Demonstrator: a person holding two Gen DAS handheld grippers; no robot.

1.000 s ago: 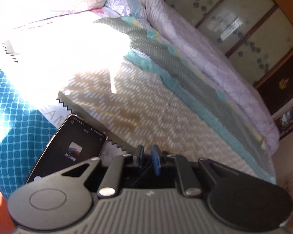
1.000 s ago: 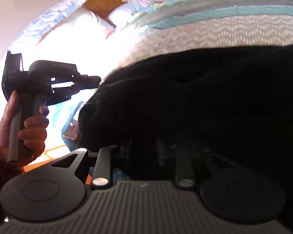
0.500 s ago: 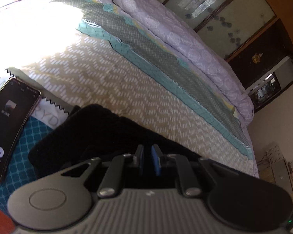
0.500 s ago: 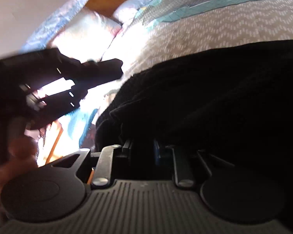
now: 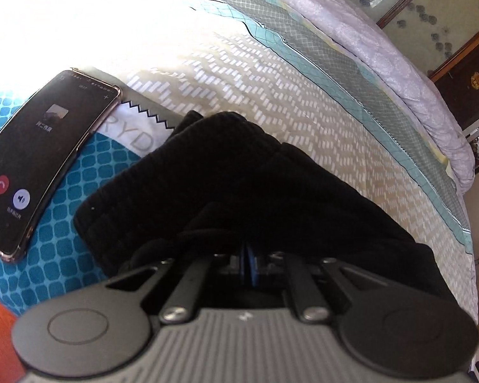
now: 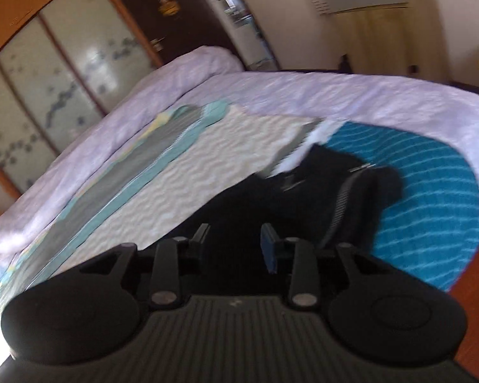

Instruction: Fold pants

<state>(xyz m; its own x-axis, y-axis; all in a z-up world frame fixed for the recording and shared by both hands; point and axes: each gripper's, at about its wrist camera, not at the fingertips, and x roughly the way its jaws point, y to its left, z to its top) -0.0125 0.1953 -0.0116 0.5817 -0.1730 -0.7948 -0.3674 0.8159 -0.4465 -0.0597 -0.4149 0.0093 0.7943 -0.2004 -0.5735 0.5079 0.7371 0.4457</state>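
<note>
Black pants [image 5: 226, 178] lie bunched on the patterned bedspread [image 5: 271, 73], right in front of my left gripper [image 5: 247, 263]. Its blue pads are pressed together just over the near edge of the pants; I cannot tell if cloth is pinched. In the right wrist view, which is blurred by motion, the black pants [image 6: 290, 191] stretch away across the bed. My right gripper [image 6: 236, 242] is open and empty above them. The other gripper [image 6: 351, 204] shows dark on the pants to the right.
A phone [image 5: 38, 166] with a lit call screen lies on the blue-patterned sheet [image 5: 57, 255] left of the pants. A lilac quilt [image 5: 383, 63] is rolled along the far side of the bed. Wardrobe doors [image 6: 54, 73] stand beyond it.
My left gripper has come down close to the pants and its pads have closed together. My right gripper has opened, let go of the pants and swung round to face the foot of the bed.
</note>
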